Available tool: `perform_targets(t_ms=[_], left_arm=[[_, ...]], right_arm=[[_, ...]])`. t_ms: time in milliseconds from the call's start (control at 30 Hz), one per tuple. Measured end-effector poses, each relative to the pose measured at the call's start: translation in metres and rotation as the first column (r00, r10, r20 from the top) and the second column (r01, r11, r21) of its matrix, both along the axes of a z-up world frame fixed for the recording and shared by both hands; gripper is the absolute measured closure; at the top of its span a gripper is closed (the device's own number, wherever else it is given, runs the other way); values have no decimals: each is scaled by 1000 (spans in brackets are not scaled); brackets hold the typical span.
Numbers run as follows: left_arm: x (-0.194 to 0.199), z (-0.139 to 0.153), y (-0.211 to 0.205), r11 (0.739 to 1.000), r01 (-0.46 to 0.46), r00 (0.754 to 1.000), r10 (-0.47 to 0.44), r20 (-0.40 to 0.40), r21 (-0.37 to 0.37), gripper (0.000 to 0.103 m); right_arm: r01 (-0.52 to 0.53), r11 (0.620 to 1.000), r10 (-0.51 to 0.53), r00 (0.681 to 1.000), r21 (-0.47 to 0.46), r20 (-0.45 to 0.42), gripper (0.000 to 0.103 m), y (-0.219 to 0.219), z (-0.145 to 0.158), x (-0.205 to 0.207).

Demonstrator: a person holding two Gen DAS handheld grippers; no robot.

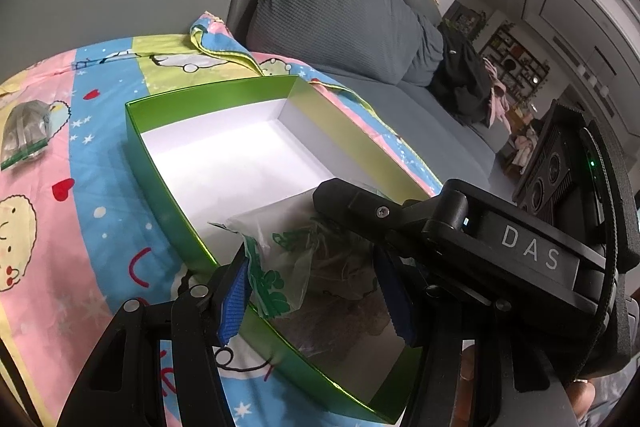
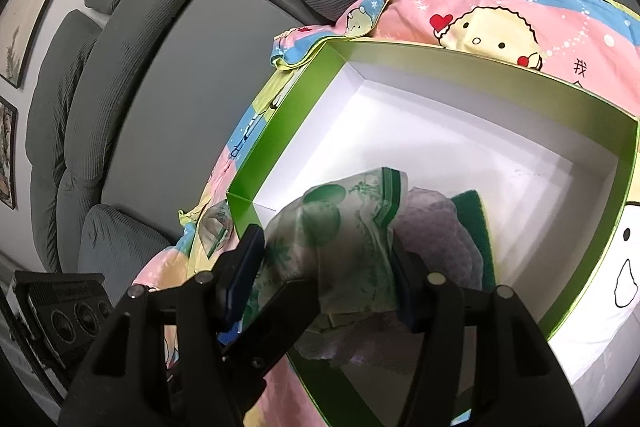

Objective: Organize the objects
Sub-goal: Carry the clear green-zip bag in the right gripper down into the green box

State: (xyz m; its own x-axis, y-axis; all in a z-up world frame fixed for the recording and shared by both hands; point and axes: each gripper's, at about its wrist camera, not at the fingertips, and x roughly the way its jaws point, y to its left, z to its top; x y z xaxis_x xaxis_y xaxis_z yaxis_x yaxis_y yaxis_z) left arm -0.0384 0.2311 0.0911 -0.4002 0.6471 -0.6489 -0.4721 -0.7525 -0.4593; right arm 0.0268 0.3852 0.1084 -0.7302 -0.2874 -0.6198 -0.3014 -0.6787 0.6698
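I saw a green box (image 1: 168, 187) with a white inside sitting on a colourful blanket (image 1: 80, 155) on the sofa. Both my claws squeezed one clear bag with green print (image 2: 340, 239), holding it in the box's near corner. My left claw (image 1: 316, 291) pinched one side and my right claw (image 2: 324, 267) the other. Another small bag (image 1: 26, 135) lay on the blanket.

Soft even daylight, sharp centres (fisheye-bent, dark-vignetted edges), mild glare.
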Motion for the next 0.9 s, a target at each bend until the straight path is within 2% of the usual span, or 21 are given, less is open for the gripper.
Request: perform_targets(t_ms=[400,900], left_arm=[[2,7,9,1000,22,1000,-22,-21,6,44],[-1,4,15,999,32,999,-32,-6,17,44]], right_arm=[[20,1000,-20,999,3,-26,45,8,6,8],[33,999,-33,999,6,-26,45,14,5,10]])
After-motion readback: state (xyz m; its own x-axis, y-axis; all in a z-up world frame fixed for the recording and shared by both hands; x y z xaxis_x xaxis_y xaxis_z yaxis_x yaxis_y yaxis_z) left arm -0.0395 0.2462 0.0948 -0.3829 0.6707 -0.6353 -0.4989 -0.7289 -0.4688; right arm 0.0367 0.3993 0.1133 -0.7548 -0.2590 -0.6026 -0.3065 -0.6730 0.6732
